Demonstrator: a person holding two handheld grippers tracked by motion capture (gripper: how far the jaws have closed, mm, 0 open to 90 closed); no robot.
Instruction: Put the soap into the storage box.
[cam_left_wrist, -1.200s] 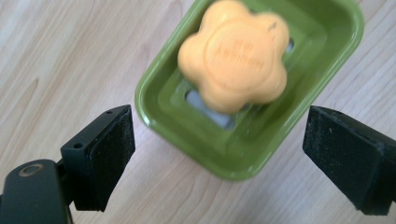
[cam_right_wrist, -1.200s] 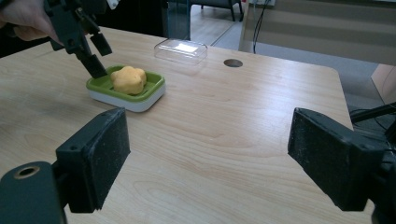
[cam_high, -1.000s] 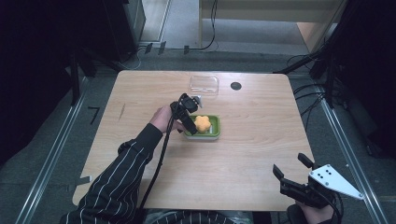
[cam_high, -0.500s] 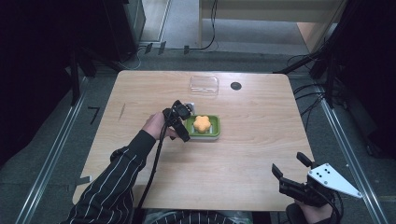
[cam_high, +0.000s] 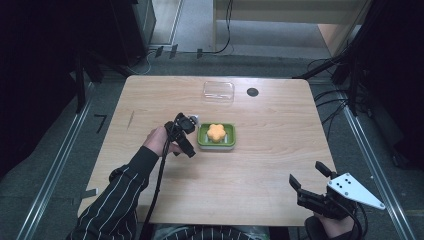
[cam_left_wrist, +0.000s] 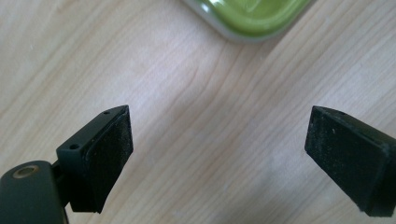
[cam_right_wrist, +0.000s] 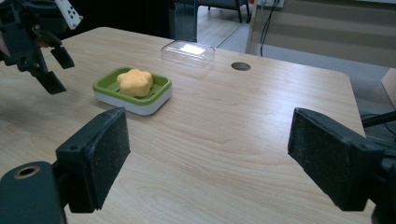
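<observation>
The wooden table (cam_high: 260, 165) carries a green soap dish (cam_high: 216, 137) holding a yellow flower-shaped soap (cam_high: 215, 132). The left gripper (cam_high: 186, 139), jaws spread and empty, hovers just left of the dish. The right gripper (cam_high: 309, 180), also spread empty, sits well apart at the near right corner. A clear lid (cam_high: 218, 92) lies beyond the dish.

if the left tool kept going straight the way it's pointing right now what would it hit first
Probably bare table: in its own view the open left tool aims down at wood. The green soap dish sits just off that line at the frame's top edge, so it would likely be missed.
</observation>
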